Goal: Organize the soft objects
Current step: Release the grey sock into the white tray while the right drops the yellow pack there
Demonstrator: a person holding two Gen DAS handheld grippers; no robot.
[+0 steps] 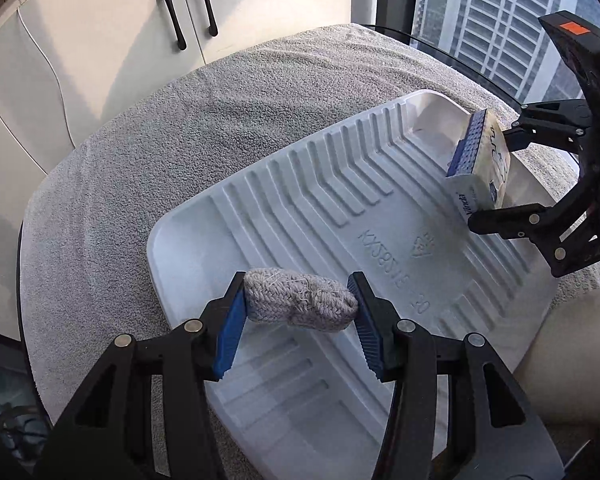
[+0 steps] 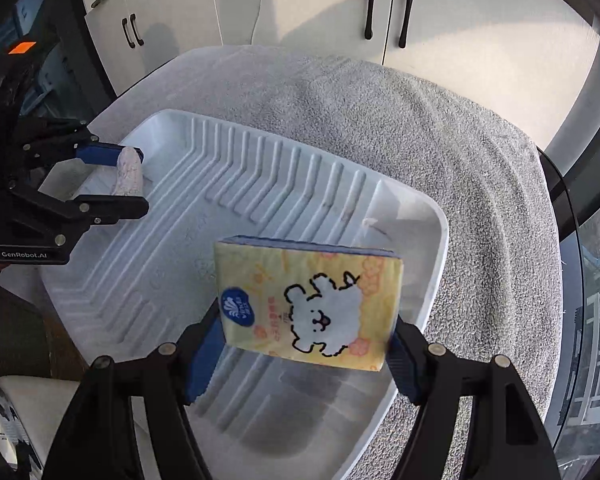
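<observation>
My left gripper is shut on a grey knitted roll, held crosswise between the blue pads above the near left part of a white ribbed tray. The same roll and left gripper show at the left of the right wrist view. My right gripper is shut on a yellow tissue pack with a white cartoon dog, hanging over the tray's right side. In the left wrist view that pack and right gripper sit at the far right.
The tray rests on a grey towel spread over a round table. White cabinet doors with black handles stand behind. A window with buildings is at the right, and a pale cushion lies near the table's edge.
</observation>
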